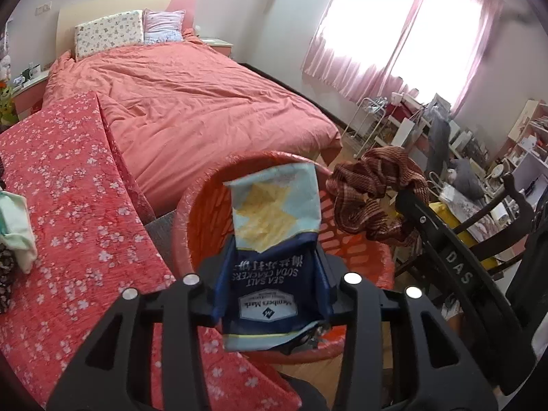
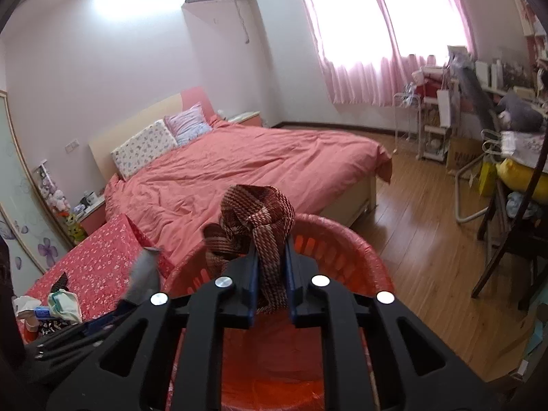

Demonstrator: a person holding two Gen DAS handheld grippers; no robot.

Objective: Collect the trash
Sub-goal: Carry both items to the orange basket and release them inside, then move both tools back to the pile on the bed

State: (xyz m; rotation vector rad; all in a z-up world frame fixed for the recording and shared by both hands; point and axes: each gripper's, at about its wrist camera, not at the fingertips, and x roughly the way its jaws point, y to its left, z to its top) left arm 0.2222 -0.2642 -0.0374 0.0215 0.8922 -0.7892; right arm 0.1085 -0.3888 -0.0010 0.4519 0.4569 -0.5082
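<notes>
My left gripper is shut on a blue and pale cracker wrapper, which both fingers touch. It hangs over the mouth of an orange plastic basket. My right gripper is shut on a bunched brown woven cloth, pinched between its blue pads above the same basket. In the left wrist view the cloth hangs just right of the wrapper, over the basket's right rim. The wrapper's grey back shows at the lower left of the right wrist view.
A red floral-covered surface on the left carries pale cloth and small items. Behind it stands a bed with a pink cover. A dark chair and a cluttered desk are on the right, on a wooden floor.
</notes>
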